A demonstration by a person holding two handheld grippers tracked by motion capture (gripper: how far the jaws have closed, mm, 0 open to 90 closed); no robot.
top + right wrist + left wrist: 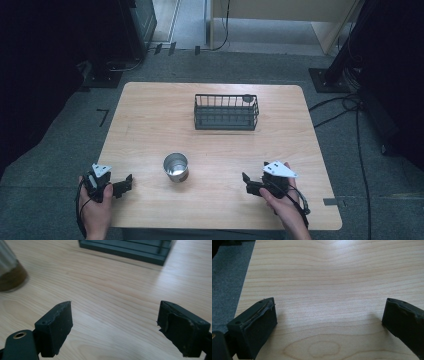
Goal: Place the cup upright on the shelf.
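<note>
1. Overall, the table [150, 125] is a light wood slab with rounded corners and a visible wavy grain; it stands on grey carpet.
2. Near the middle of the table, toward the person's side, stands a round metal cup [176, 167] with a shiny rim and an open top. In the right gripper view the cup [10, 270] appears at the upper left, its ribbed wall pale above a brownish base.
3. Toward the far edge sits a dark wire basket [226, 112], rectangular, with thin upright bars and a solid base. A small round grey object rests at its far right corner; what it is cannot be told.
4. At the near left edge, the left hand [95, 207] holds the left gripper [125, 184], which points right toward the cup and stays well apart from it. Its black block-shaped jaws stand spread wide over bare wood, with rough, worn pad faces.
5. At the near right, the right hand [282, 205] holds the right gripper [246, 181], which points left. Its jaws are likewise spread wide, holding nothing.
</note>
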